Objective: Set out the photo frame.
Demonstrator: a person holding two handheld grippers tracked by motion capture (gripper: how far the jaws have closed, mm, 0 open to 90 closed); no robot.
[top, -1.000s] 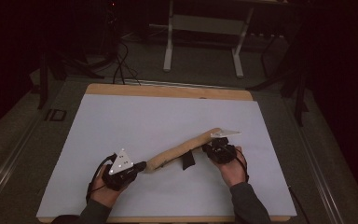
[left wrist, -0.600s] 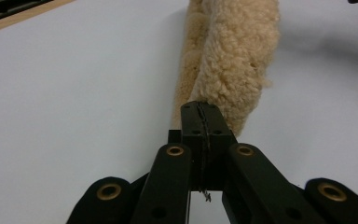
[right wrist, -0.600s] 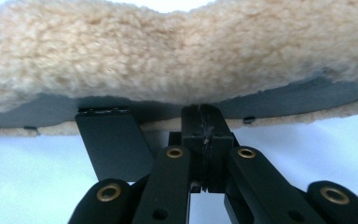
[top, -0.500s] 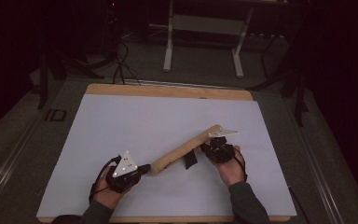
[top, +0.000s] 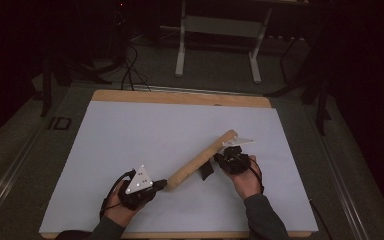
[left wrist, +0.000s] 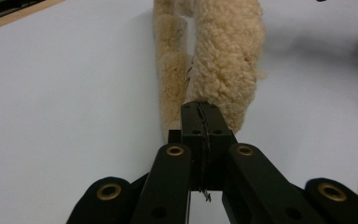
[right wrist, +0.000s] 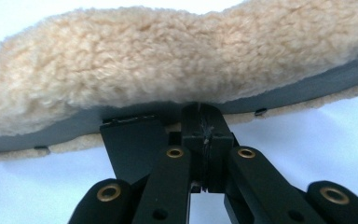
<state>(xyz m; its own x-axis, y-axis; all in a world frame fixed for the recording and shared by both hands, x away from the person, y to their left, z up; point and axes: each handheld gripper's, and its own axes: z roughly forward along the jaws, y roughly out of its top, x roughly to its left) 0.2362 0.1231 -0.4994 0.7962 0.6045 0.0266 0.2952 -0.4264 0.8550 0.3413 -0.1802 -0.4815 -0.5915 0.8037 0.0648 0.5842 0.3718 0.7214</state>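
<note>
My left gripper is clenched at the near end of the fleece roll. In the left gripper view my tips meet with no gap right against the pile, but whether they pinch any fabric I cannot tell, since the jaws cover the contact. My right gripper is clenched too, at the roll's right flank near its far end. In the right gripper view its tips press up under the fleece, where a grey edge and a black tab show. What sits between the pads is hidden.

The roll lies slantwise on the white sheet, from my left hand up toward my right hand. Its far end is cut off in the left gripper view, both ends in the right. The room beyond the table is too dark to make out.
</note>
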